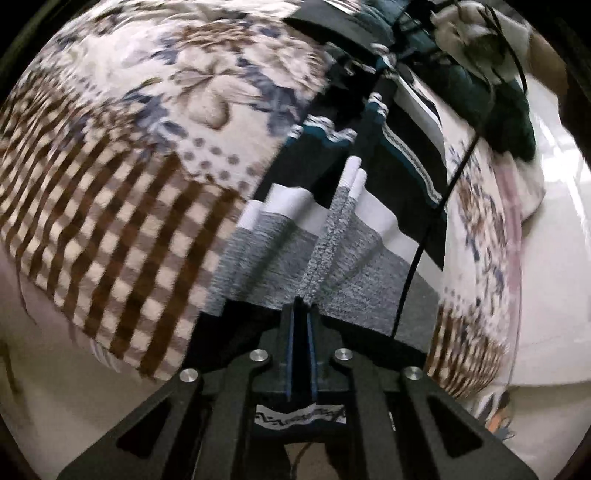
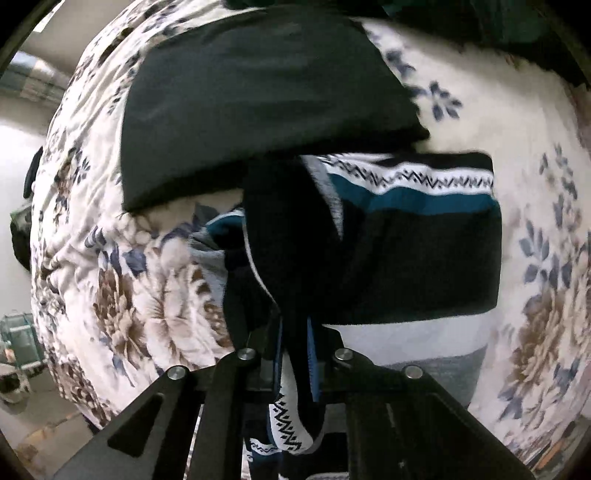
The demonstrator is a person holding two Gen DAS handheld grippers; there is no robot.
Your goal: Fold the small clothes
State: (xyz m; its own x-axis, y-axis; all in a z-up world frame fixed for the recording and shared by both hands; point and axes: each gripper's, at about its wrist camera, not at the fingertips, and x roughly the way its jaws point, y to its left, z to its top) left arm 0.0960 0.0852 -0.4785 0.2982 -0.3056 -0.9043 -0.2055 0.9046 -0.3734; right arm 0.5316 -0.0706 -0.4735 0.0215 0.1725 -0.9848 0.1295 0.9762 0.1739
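A knitted garment with black, teal, white and grey bands [image 1: 332, 229] is stretched over the floral bed cover. My left gripper [image 1: 303, 306] is shut on its grey edge, and the cloth runs away from the jaws in a raised fold. The same garment [image 2: 413, 236] lies partly folded in the right wrist view, its zigzag trim band on top. My right gripper [image 2: 295, 325] is shut on a bunched black part of it, with the patterned trim [image 2: 288, 424] hanging between the fingers. The right gripper and the hand holding it [image 1: 469, 26] show at the far top in the left wrist view.
A flat black cloth [image 2: 258, 103] lies on the bed just beyond the garment. The bed cover is floral [image 2: 155, 306] and brown-checked [image 1: 110, 221] near its edge. A dark green cloth [image 1: 517, 122] lies at the far right. Pale floor [image 1: 554, 258] borders the bed.
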